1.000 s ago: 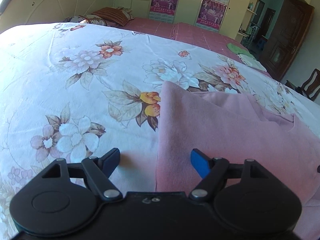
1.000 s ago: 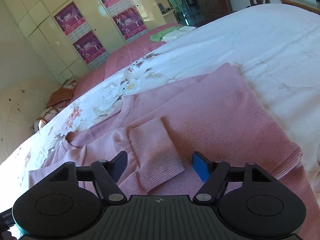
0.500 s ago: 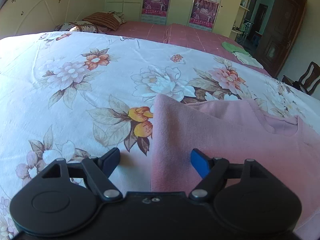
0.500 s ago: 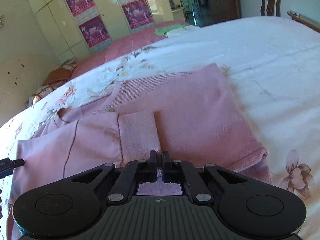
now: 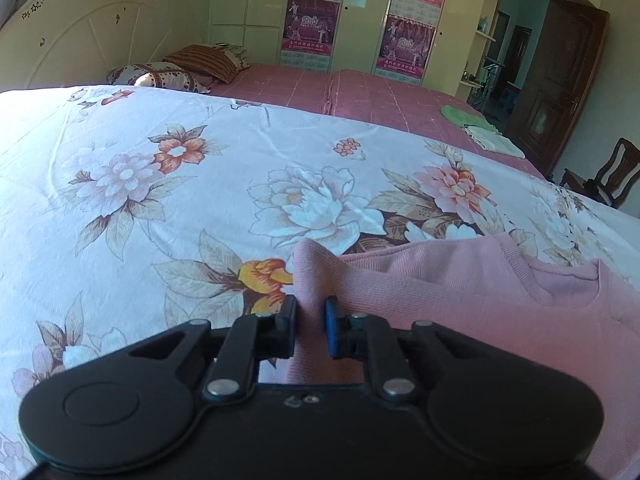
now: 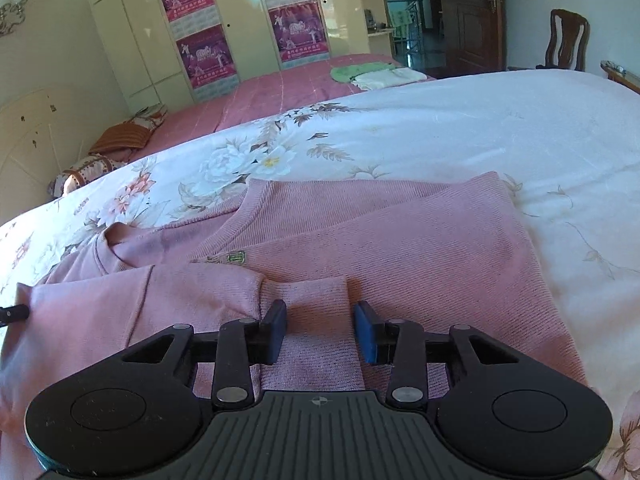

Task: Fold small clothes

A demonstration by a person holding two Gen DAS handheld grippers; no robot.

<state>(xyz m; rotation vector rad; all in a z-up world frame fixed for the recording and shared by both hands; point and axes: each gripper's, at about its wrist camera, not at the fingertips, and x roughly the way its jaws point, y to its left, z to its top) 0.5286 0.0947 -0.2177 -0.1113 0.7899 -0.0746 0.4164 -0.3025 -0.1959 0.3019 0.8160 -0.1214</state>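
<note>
Pink knit sweater [image 6: 400,248] lies low-centre on the floral bedsheet [image 5: 160,200], one sleeve [image 6: 312,300] folded across. Your left gripper [image 5: 311,320] is closing, pinching its left edge; your right gripper [image 6: 320,332] is opening around the cuff. Body folds remain.

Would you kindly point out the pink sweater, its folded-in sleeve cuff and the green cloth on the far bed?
pink sweater [image 6: 440,240]: right wrist view, on its body panel.
sleeve cuff [image 6: 316,300]: right wrist view, on the ribbed end.
green cloth [image 5: 460,115]: left wrist view, on its middle.
</note>
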